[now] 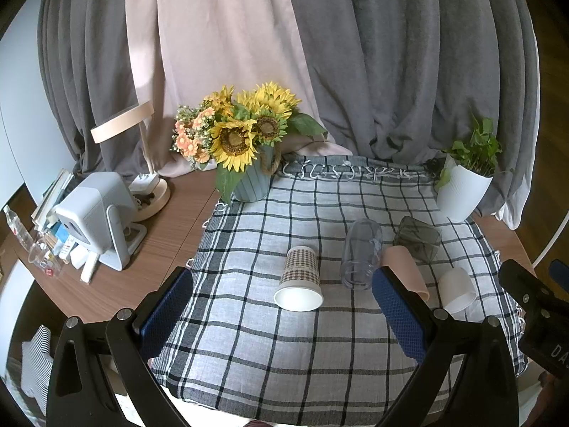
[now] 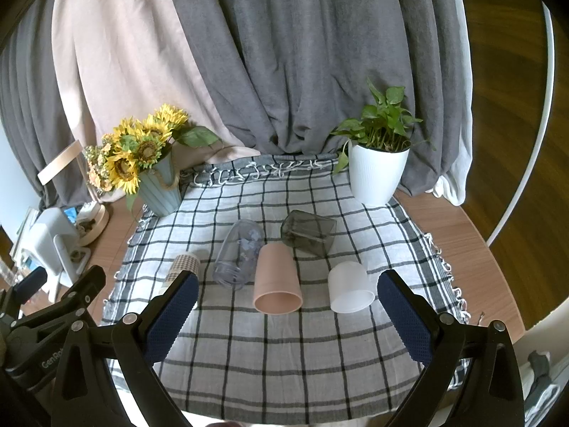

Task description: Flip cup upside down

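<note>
Several cups lie on their sides on a checked cloth [image 1: 284, 356] [image 2: 284, 363]. A plaid paper cup [image 1: 299, 278] [image 2: 184, 265] lies leftmost, mouth toward me. Then a clear plastic cup [image 1: 361, 254] [image 2: 239, 251], a pink cup [image 1: 405, 267] [image 2: 276, 279], a smoky grey glass [image 1: 416, 237] [image 2: 308, 231] and a white cup [image 1: 456, 289] [image 2: 350, 286]. My left gripper [image 1: 282, 297] is open and empty, just short of the plaid cup. My right gripper [image 2: 287, 299] is open and empty, facing the pink cup.
A sunflower vase [image 1: 249, 174] [image 2: 158, 192] stands at the cloth's back left, a white plant pot [image 1: 460, 192] [image 2: 377, 174] at the back right. A lamp [image 1: 142, 163], a white device [image 1: 96, 213] and clutter sit on the wooden table at left. Curtains hang behind.
</note>
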